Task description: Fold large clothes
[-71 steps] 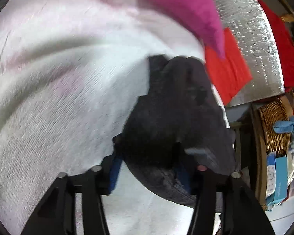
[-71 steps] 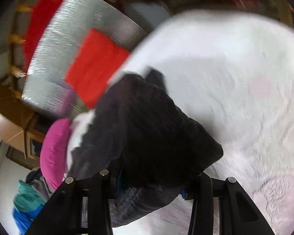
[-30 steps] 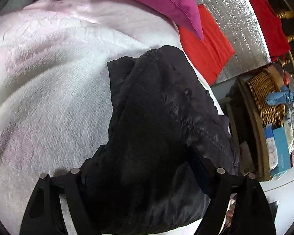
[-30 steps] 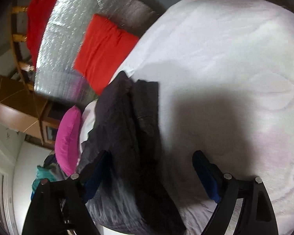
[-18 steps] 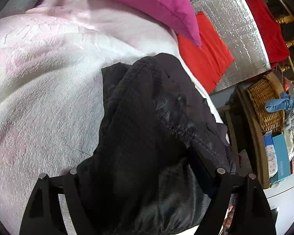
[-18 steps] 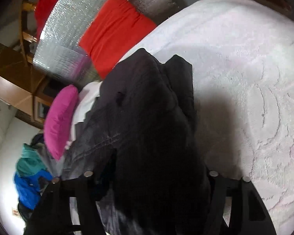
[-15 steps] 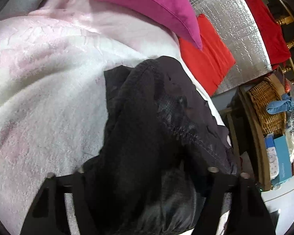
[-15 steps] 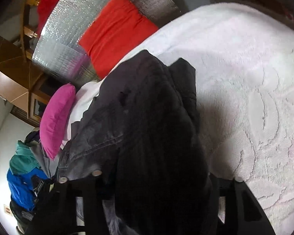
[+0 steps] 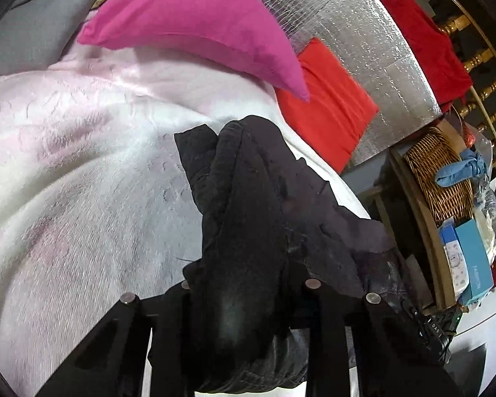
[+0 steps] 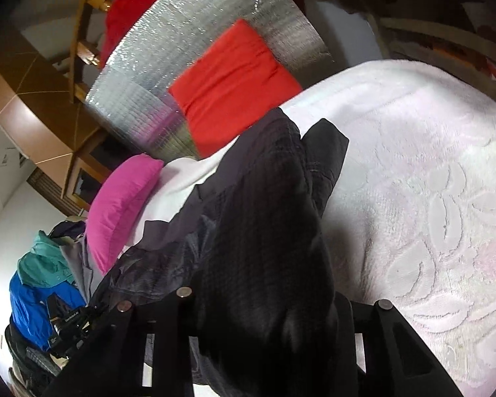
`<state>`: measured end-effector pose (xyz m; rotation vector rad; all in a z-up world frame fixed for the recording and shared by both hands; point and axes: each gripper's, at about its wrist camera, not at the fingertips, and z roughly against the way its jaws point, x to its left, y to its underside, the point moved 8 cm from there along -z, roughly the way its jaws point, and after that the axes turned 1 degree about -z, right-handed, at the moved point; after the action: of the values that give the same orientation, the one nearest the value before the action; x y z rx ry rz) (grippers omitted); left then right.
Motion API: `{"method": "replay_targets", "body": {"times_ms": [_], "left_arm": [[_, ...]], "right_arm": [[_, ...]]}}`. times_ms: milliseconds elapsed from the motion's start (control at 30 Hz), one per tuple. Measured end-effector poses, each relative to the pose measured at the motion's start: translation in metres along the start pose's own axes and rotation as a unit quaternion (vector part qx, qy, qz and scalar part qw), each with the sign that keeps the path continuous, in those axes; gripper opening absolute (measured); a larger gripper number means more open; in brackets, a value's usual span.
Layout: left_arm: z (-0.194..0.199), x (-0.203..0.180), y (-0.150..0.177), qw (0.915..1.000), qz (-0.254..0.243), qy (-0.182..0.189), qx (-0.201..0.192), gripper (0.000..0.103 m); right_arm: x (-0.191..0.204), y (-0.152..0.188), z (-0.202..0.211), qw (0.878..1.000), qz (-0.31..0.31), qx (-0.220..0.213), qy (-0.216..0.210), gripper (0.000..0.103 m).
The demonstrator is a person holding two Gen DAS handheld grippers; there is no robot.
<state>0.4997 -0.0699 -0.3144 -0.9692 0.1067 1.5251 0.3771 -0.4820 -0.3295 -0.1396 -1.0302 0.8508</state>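
step: mid-fold | black jacket [image 9: 248, 218] lay bunched on white bedspread [image 9: 82, 182] | left gripper [image 9: 244, 297] and right gripper [image 10: 264, 301] each clamped jacket fabric | next: probably lift, spread flat.

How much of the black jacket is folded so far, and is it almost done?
Not almost done. The black jacket is bunched in a long heap on the white blanket, not in a flat, neat fold. In hand: the left gripper and the right gripper are both shut on its near end. Left to do: spread it flat, fold it properly and smooth it.
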Motion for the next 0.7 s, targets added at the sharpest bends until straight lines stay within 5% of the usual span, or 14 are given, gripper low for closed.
{"method": "replay_targets", "body": {"times_ms": [100, 233, 400, 467, 700], "left_arm": [[-0.002, 0.006, 0.006, 0.9992, -0.005, -0.037, 0.014, 0.030], [-0.017, 0.025, 0.017, 0.9906, -0.028, -0.129, 0.038, 0.048], [-0.012, 0.006, 0.015, 0.9756, -0.109, -0.191, 0.009, 0.050], [-0.010, 0.002, 0.017, 0.9688, -0.131, -0.210, 0.002, 0.051], [0.008, -0.009, 0.020, 0.9521, -0.175, -0.249, -0.029, 0.051]], "right_arm": [[-0.011, 0.005, 0.000, 1.000, -0.003, 0.007, 0.014, 0.038], [-0.052, 0.014, -0.016, 0.997, -0.064, 0.042, 0.027, 0.049], [-0.062, 0.015, -0.015, 0.994, -0.090, 0.049, 0.029, 0.059], [-0.062, 0.014, -0.011, 0.994, -0.093, 0.049, 0.035, 0.068], [-0.073, 0.015, 0.017, 0.992, -0.108, 0.039, 0.059, 0.070]]}}
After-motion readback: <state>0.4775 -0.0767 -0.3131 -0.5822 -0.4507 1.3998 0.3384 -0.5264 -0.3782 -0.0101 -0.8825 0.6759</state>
